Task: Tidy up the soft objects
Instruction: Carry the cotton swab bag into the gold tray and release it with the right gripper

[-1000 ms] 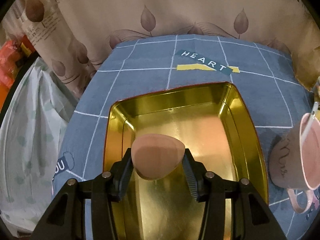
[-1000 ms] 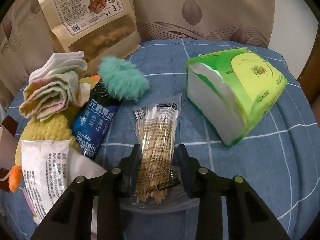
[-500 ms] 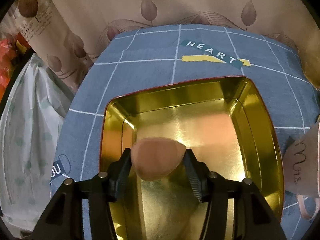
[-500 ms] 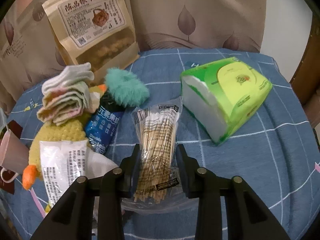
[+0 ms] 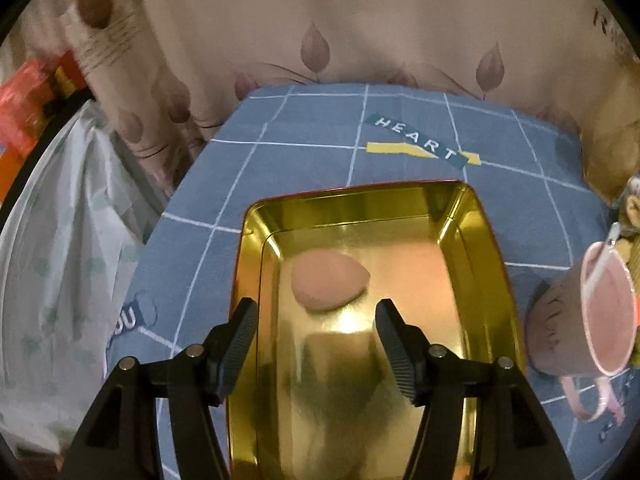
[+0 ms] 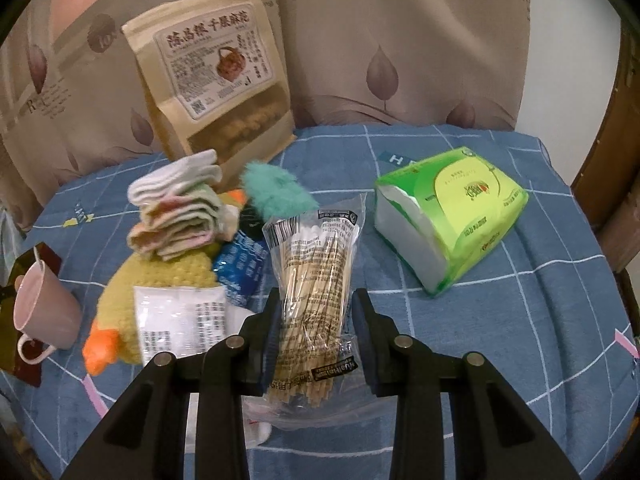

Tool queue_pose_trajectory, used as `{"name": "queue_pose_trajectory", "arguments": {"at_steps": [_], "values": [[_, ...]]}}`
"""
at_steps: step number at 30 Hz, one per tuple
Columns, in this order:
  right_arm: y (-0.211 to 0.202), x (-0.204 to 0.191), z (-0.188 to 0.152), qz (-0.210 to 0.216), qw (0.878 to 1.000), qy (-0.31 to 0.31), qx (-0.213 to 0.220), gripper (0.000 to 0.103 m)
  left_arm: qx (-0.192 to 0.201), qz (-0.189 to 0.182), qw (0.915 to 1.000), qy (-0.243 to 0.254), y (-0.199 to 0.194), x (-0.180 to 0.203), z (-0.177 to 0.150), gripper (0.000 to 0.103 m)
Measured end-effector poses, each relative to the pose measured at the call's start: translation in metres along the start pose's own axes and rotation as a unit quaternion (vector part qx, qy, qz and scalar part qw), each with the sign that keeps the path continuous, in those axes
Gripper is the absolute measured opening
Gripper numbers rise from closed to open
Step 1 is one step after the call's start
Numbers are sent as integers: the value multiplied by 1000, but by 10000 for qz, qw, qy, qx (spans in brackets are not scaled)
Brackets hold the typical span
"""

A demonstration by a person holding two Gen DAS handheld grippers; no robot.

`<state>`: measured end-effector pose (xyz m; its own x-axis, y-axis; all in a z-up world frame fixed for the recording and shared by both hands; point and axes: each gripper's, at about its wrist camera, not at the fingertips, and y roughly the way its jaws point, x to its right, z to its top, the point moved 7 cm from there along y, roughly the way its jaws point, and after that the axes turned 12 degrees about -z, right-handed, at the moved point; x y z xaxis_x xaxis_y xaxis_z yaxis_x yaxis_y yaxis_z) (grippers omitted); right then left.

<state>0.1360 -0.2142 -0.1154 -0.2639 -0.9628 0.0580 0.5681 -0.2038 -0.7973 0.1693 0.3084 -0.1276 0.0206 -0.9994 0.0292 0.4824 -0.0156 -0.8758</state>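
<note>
A pink egg-shaped makeup sponge (image 5: 328, 286) lies on the floor of the gold tin tray (image 5: 476, 248), just beyond my left gripper (image 5: 314, 320). That gripper's jaws are opening, with nothing between them. In the right wrist view my right gripper (image 6: 314, 316) is shut on a clear bag of cotton swabs (image 6: 316, 264), lifted off the blue checked cloth. To its left sit a stack of folded small towels (image 6: 178, 208), a teal fluffy piece (image 6: 274, 194) and a yellow knitted duck toy (image 6: 160, 276).
A pink mug (image 5: 588, 312) stands right of the tray; it shows again as the pink mug (image 6: 42, 312) at far left. A green tissue pack (image 6: 452, 216), a brown snack bag (image 6: 216, 88), a blue sachet (image 6: 242, 268) and a white packet (image 6: 178, 324) share the cloth. Curtains hang behind.
My left gripper let go of the sponge, which now rests in the tray, and pulled back. My right gripper rose with the swab bag still gripped.
</note>
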Motion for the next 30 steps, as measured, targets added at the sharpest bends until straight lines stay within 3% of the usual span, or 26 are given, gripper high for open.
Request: {"name": "queue_pose_trajectory", "arguments": {"at_steps": [12,21,30], "values": [[-53,-62,7,496,9975,-412,280,31,455,239,9982,-294,-46,5,-47,63],[-99,-165,-1,1216,9852,-1152,360,31,746,497,9957,-235,-67,0,-61,63],[-128,-286,-34,1799,9642,-1937,221,31,945,519,9919,-668,-79,-30,-64,63]]}}
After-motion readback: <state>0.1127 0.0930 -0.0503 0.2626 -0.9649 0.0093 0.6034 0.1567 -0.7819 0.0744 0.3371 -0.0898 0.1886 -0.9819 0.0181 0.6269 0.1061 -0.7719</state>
